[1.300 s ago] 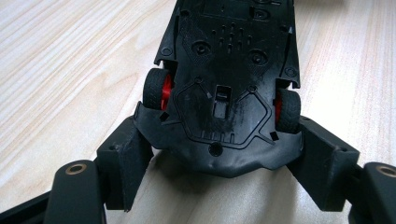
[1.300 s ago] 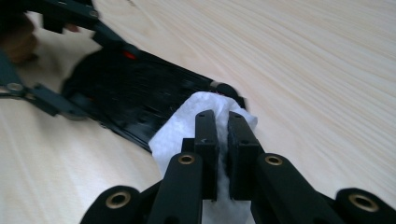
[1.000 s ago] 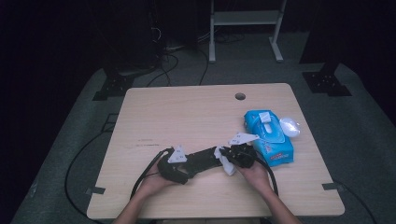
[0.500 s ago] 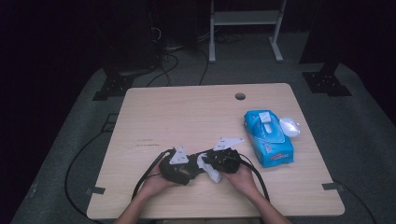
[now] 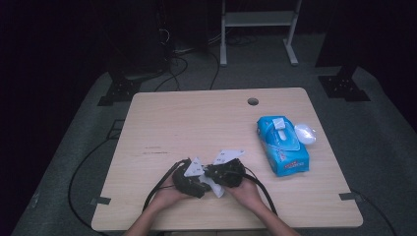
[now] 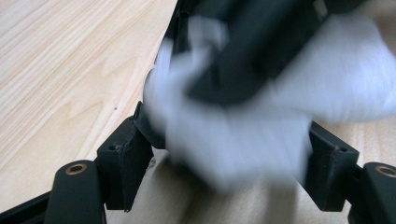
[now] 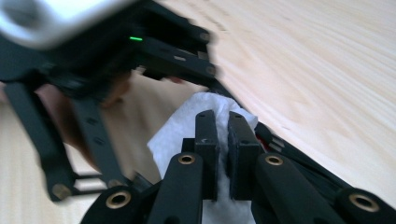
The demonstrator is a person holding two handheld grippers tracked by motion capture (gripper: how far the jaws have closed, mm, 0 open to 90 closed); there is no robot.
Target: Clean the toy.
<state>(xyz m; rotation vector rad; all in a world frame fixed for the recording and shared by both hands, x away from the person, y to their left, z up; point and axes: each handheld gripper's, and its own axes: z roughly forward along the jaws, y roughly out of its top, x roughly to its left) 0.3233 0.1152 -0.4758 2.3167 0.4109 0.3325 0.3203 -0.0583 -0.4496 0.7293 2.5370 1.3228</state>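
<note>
Near the table's (image 5: 162,123) front edge, the right hand-held gripper (image 7: 222,122) is pinching a white wipe (image 7: 180,133) between nearly closed jaws, while the left hand-held gripper (image 6: 224,140) is standing with its jaws spread wide around the same wipe (image 6: 243,140), not yet clamping it. Judging from this, the wipe is already out of its pack and is being passed or stretched between the two tools, with the actual wiping or folding apparently still to come. Farther back and to the right of the wipe, the blue wet-wipe pack (image 5: 282,145) is lying with a small white object (image 5: 305,132) just beside it.
</note>
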